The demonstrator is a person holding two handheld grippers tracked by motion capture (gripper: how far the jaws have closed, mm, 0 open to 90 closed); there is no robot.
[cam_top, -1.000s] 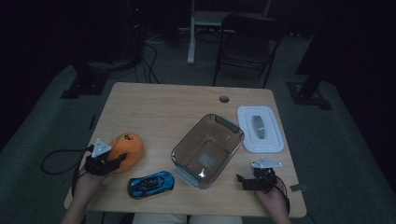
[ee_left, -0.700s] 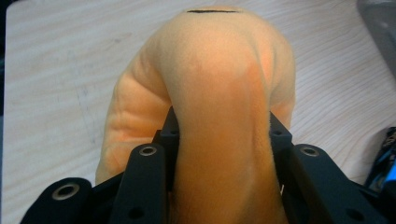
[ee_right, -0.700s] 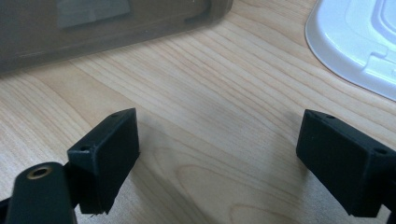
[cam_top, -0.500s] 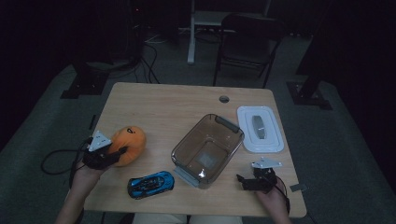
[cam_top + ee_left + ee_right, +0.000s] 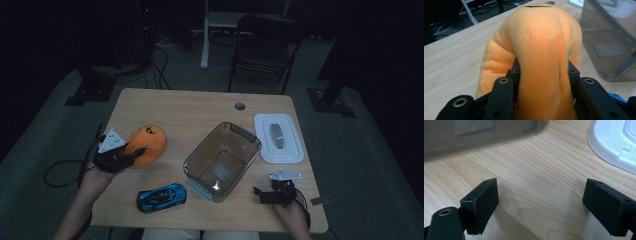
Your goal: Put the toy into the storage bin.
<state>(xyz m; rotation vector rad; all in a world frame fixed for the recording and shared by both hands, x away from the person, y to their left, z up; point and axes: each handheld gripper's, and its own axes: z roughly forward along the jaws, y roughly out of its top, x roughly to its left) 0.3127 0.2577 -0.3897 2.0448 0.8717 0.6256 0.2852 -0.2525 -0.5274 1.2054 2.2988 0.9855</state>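
Since my left gripper (image 5: 541, 82) is clamped across its middle, the orange plush toy (image 5: 536, 50), frame centre, feels soft, light and squashy

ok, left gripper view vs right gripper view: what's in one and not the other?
Left gripper view alone: the left gripper shut on an orange plush toy, squeezing it, and a bit of the blue toy car. Right gripper view alone: the right gripper open with nothing between its jaws. Both: the wooden table, the clear plastic container and the white lid.
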